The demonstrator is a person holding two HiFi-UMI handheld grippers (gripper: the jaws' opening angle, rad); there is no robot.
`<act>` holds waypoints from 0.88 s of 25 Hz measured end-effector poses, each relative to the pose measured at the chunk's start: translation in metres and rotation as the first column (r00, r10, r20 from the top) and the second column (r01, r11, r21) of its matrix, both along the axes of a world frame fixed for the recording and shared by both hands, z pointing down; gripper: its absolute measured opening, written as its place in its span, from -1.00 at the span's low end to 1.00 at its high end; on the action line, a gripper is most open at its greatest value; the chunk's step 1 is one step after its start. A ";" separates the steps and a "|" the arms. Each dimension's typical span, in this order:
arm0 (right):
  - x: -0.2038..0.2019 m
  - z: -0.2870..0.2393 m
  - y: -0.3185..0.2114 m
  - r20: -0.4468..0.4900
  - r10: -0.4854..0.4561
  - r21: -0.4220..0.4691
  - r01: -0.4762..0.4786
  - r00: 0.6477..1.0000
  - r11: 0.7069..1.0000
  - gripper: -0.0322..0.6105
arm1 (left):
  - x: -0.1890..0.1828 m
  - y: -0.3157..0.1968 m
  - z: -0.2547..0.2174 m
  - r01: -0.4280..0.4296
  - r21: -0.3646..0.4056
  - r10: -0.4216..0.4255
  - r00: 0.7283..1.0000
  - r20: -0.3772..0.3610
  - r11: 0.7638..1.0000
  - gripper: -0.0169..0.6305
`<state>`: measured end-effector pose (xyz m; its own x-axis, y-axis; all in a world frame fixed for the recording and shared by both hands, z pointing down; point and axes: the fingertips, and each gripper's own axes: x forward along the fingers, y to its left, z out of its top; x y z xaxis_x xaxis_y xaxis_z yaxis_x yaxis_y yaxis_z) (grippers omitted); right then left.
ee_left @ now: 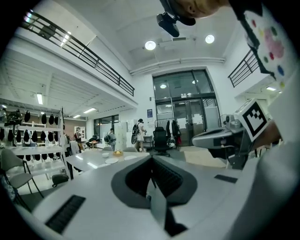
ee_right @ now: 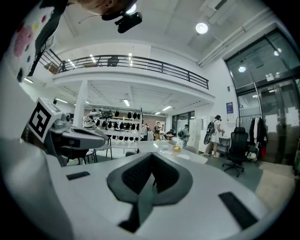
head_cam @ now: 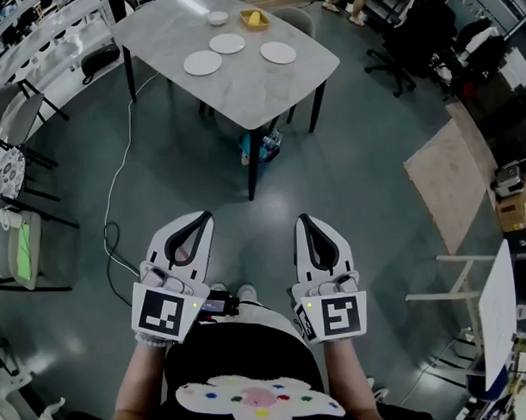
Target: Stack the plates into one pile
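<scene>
Three white plates lie apart on the grey table [head_cam: 259, 84] far ahead of me: one at the left [head_cam: 203, 63], one in the middle [head_cam: 227, 43], one at the right [head_cam: 278, 52]. My left gripper [head_cam: 205, 217] and right gripper [head_cam: 301, 219] are held side by side close to my body, well short of the table. Both point toward it, shut, with nothing between the jaws. In the left gripper view the shut jaws [ee_left: 151, 157] aim at the distant table [ee_left: 93, 159]. The right gripper view shows its shut jaws [ee_right: 151, 155] with the table [ee_right: 164, 149] beyond.
A small white bowl [head_cam: 217, 18] and a yellow box [head_cam: 255, 19] stand at the table's far edge. Chairs [head_cam: 18, 239] line the left, a black office chair [head_cam: 408, 45] is at upper right. A wooden board [head_cam: 456, 181] and a cable [head_cam: 116, 184] lie on the floor. People stand far off.
</scene>
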<state>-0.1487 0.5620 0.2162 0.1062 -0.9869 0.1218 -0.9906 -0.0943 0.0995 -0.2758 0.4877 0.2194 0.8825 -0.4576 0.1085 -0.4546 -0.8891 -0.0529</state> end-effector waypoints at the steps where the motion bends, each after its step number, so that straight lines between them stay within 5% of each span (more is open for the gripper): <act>1: 0.000 0.001 0.000 0.015 -0.003 0.001 0.003 1.000 1.000 -0.89 | 0.000 0.000 0.001 0.001 -0.013 -0.001 1.000 -0.004 1.000 -0.91; 7: -0.003 0.004 0.003 0.059 -0.050 0.005 0.050 0.997 0.999 -0.50 | 0.003 0.004 0.012 0.011 -0.076 -0.010 1.000 0.012 0.997 -0.59; 22: 0.025 0.006 0.019 0.064 -0.055 0.015 0.054 0.996 0.998 -0.48 | 0.018 0.014 0.007 0.074 -0.059 -0.071 0.996 0.051 0.995 -0.58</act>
